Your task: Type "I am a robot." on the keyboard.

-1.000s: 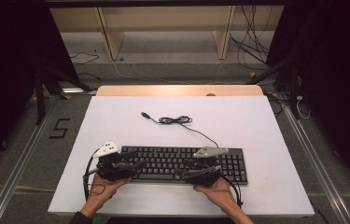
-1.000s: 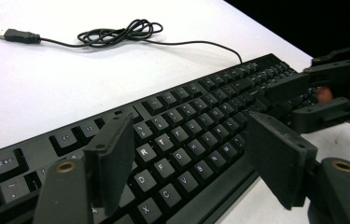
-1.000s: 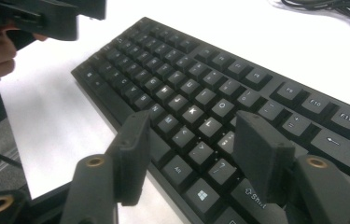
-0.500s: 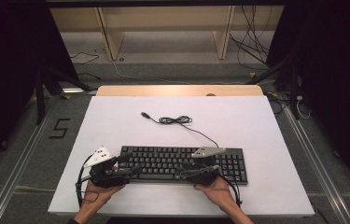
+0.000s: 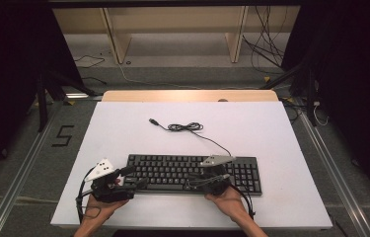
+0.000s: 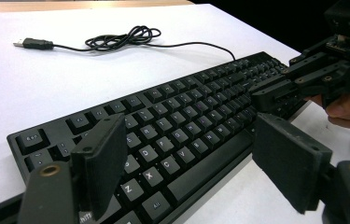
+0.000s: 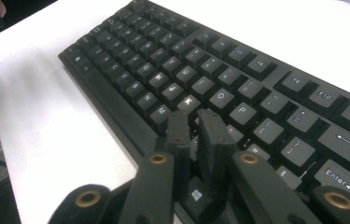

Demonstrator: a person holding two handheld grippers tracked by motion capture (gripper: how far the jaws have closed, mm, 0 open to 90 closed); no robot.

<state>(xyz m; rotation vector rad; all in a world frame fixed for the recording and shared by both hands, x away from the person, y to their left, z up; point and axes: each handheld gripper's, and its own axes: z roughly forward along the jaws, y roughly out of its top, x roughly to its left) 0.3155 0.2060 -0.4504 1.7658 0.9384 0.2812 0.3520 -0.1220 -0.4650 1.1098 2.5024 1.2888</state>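
Where keyboard (image 5: 192, 172) lies, cable (image 5: 185, 127) beyond.

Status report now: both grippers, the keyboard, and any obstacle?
Left gripper open over keyboard left end. Right gripper jaws just closing, nearly shut, nothing between, above the keys. Cable lies behind, clear.

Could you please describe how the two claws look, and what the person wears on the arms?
Both the left claw and the right claw are black, each with two flat rectangular pads on arms with brass-coloured rivets. Each carries a grey three-cornered plate on top and trails a black cable. The forearms are bare; no sleeves or gloves are visible.
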